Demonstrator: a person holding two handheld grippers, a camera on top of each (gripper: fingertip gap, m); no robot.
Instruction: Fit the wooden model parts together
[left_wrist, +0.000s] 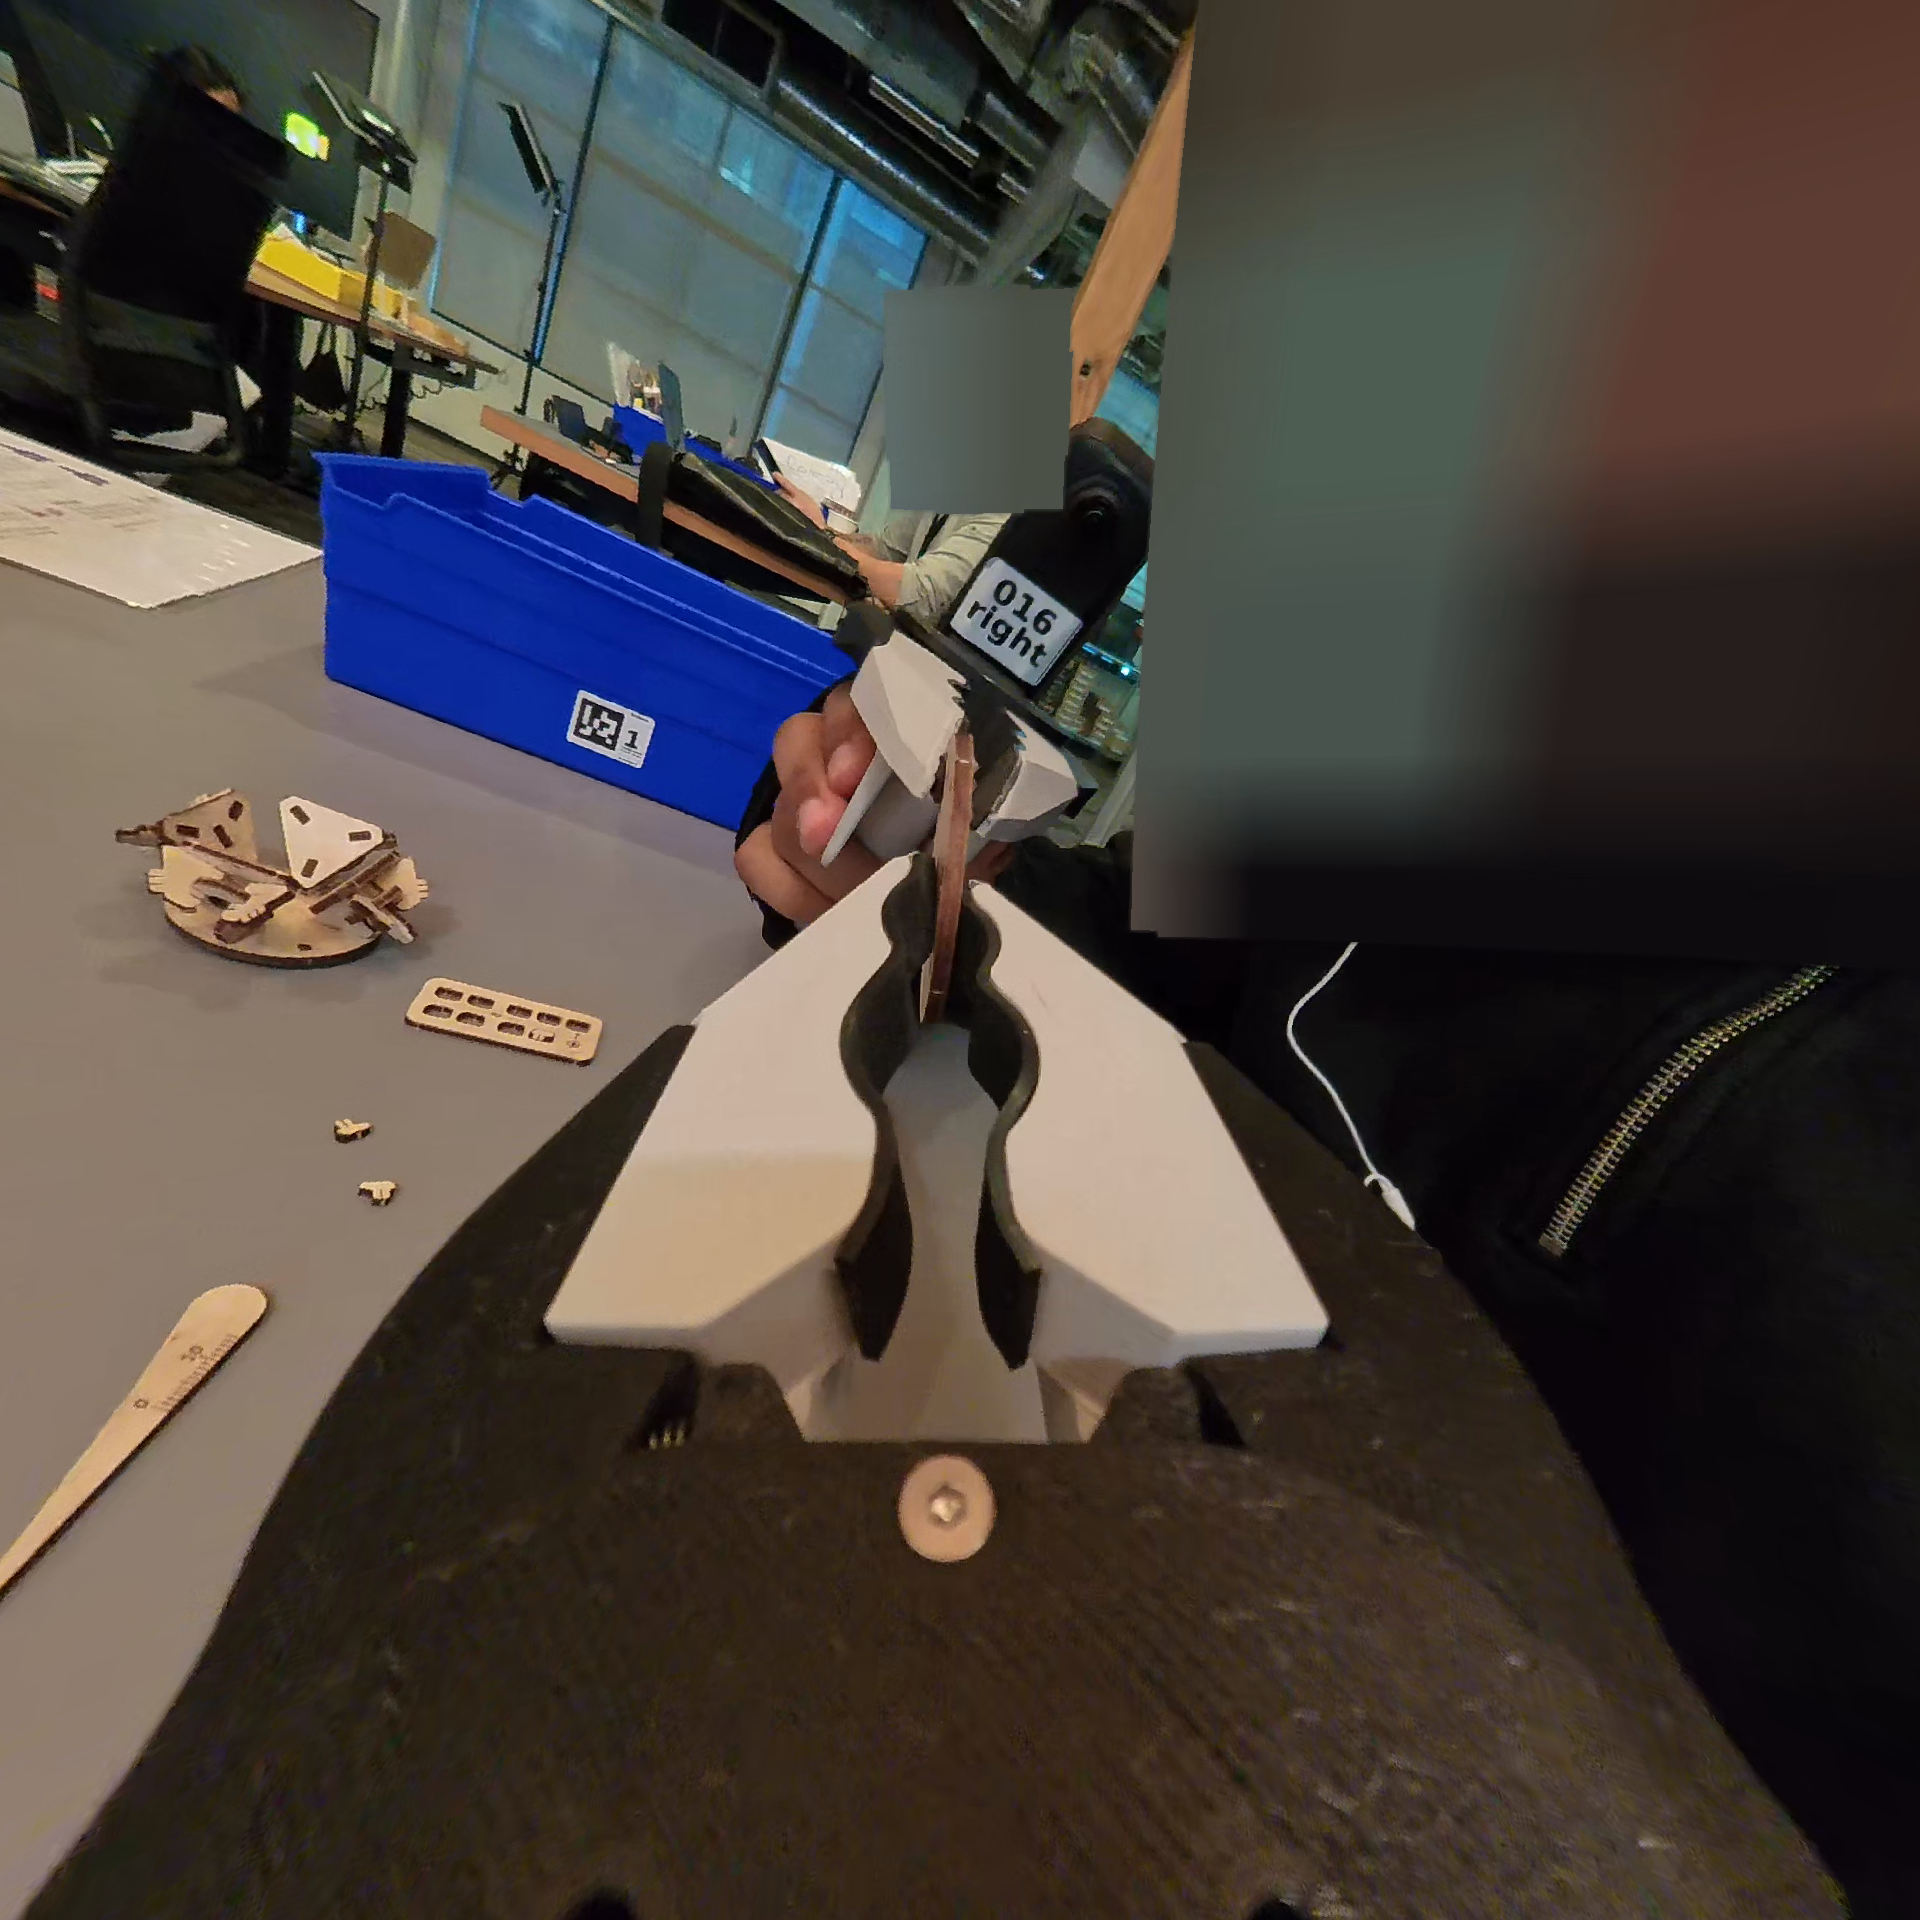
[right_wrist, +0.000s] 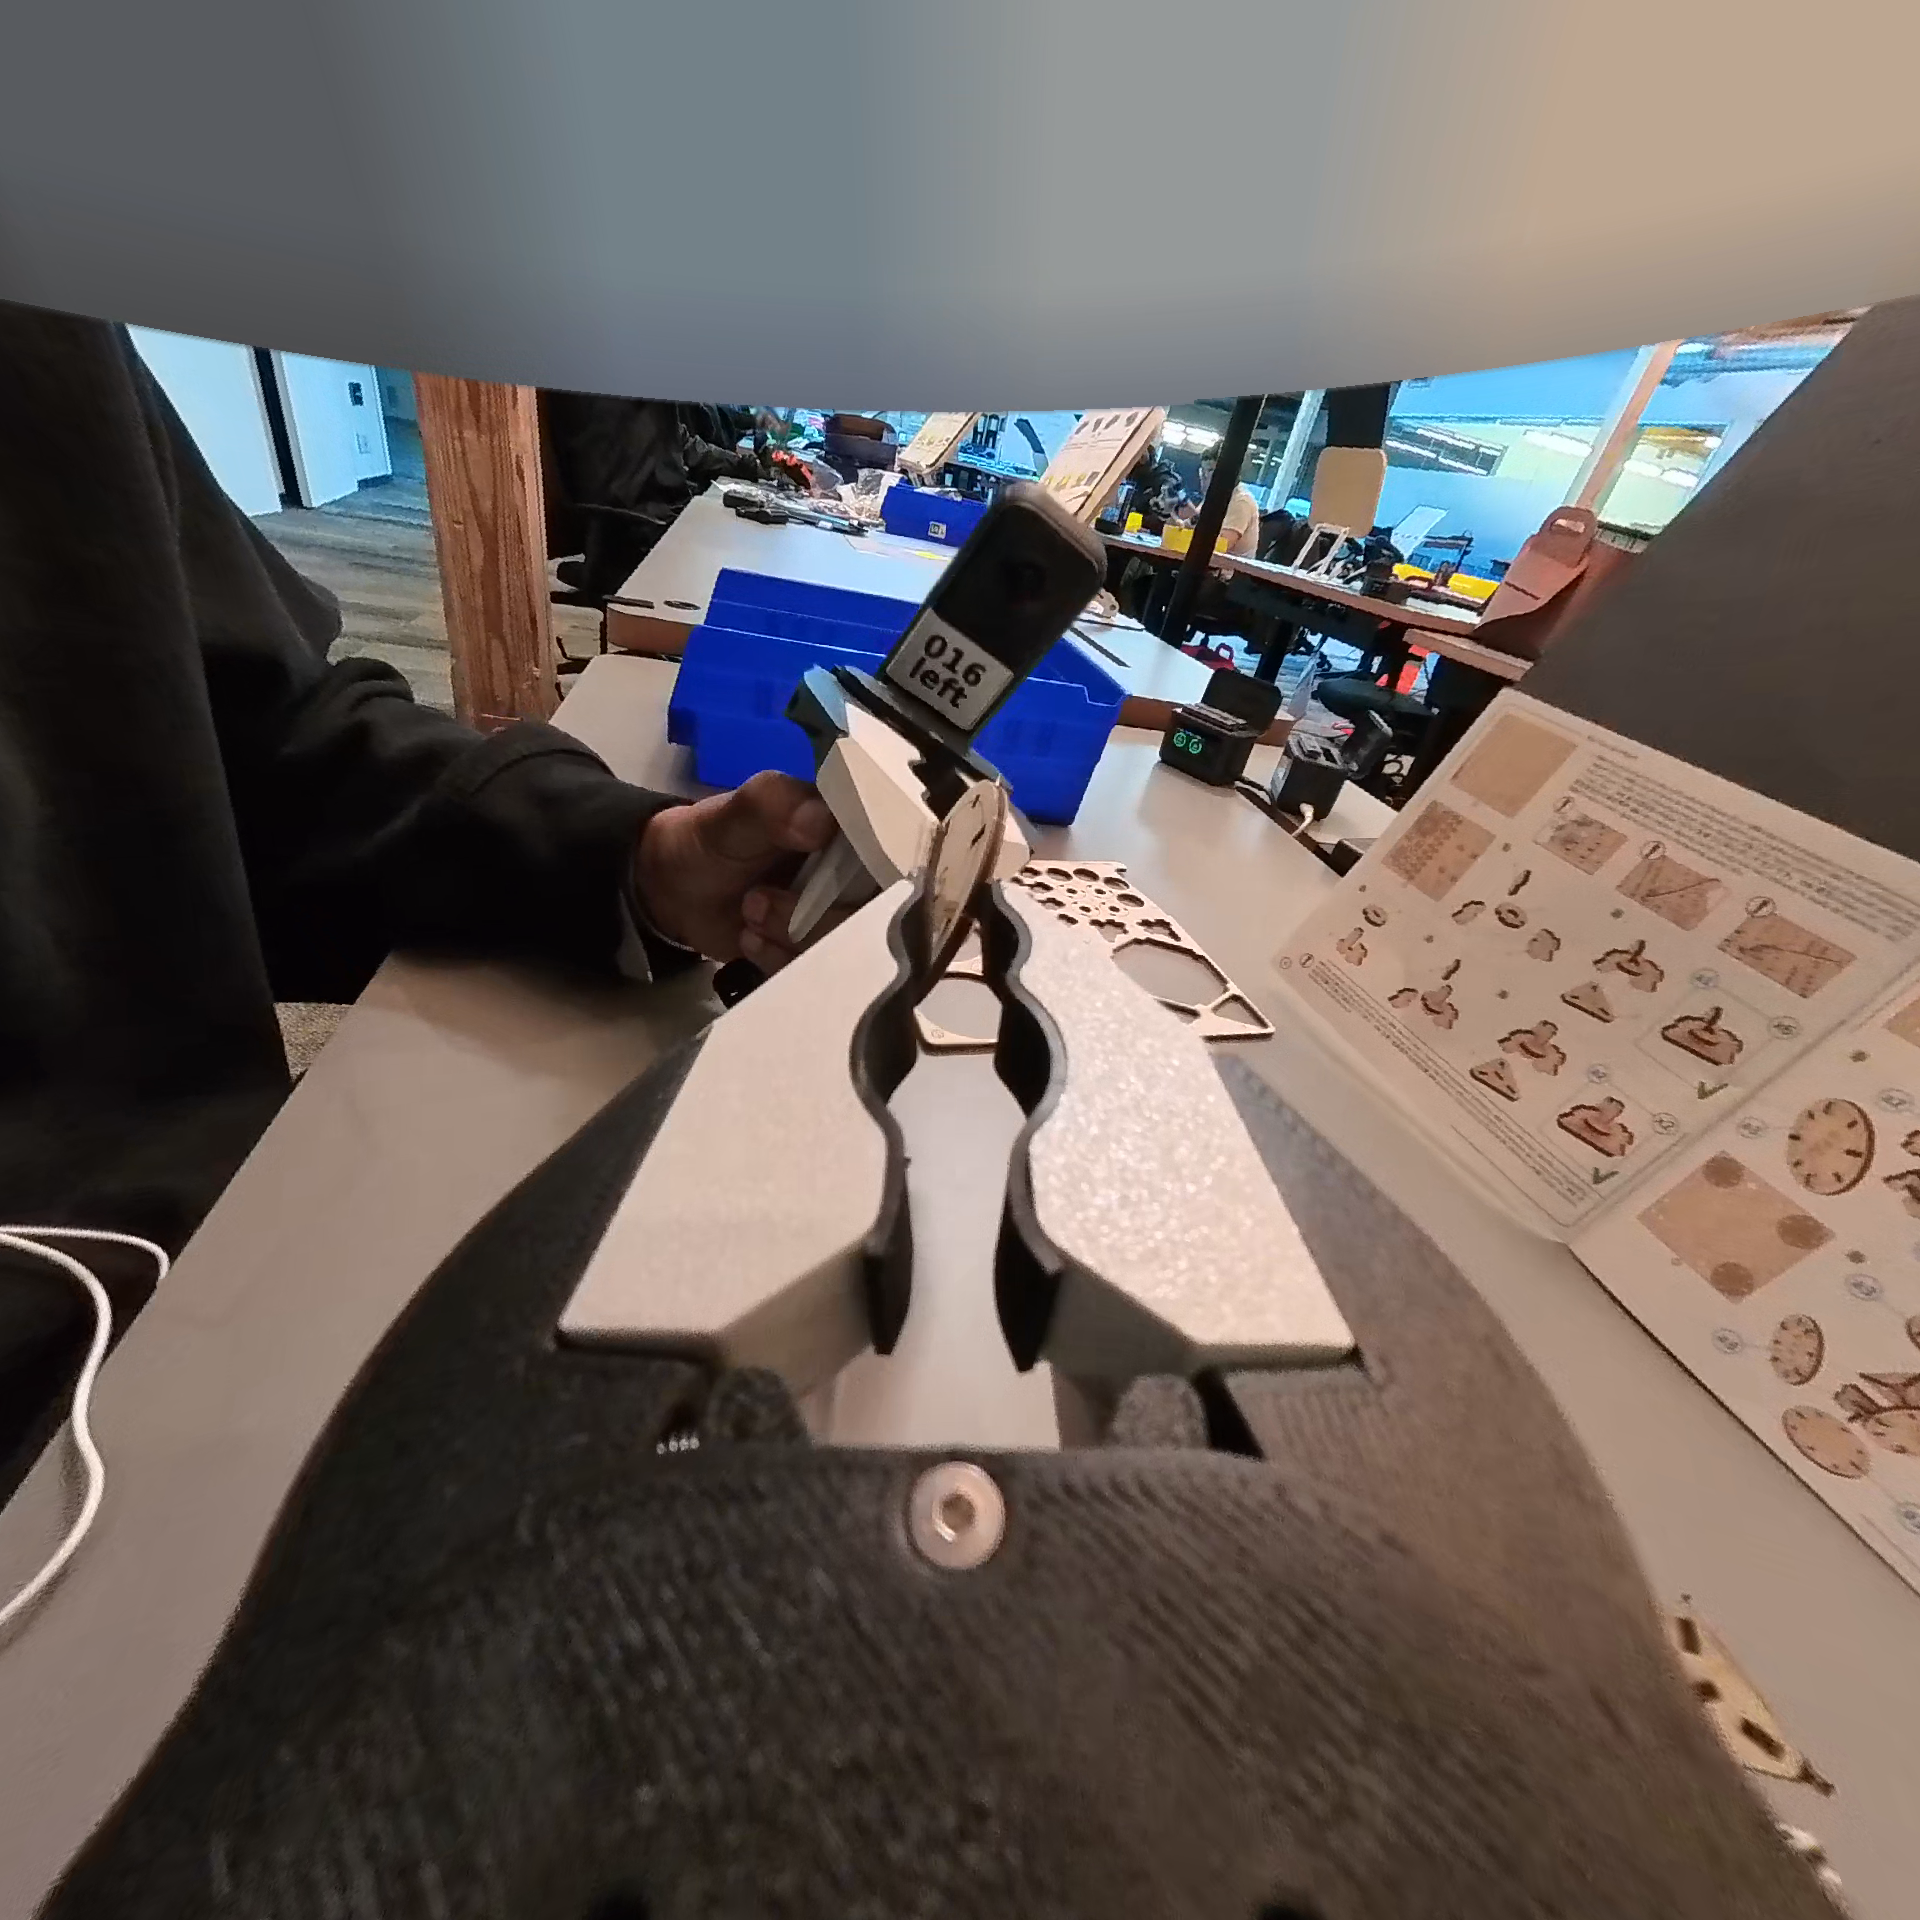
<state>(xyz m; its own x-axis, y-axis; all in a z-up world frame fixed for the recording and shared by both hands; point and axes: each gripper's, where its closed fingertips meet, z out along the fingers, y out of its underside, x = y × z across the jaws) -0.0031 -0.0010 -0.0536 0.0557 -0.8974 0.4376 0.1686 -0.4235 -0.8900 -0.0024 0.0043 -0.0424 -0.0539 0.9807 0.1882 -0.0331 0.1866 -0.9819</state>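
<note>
At frame centre, both grippers clamped one round wooden disc (right_wrist: 961, 862): the left gripper (left_wrist: 940, 935) with fingers shut tight on one edge, the right gripper (right_wrist: 951, 930) with fingers narrowly parted, gripping the opposite edge. A cut-out plywood sheet (right_wrist: 1143, 935) lay on the worktop (right_wrist: 1195, 831) behind.

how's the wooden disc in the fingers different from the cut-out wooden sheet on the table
The wooden disc is round, with only small slots, and is held up off the table on edge, between the left gripper and the right gripper. The cut-out wooden sheet is a flat panel full of empty holes and lies on the table, untouched. Both are thin pale plywood.
</note>
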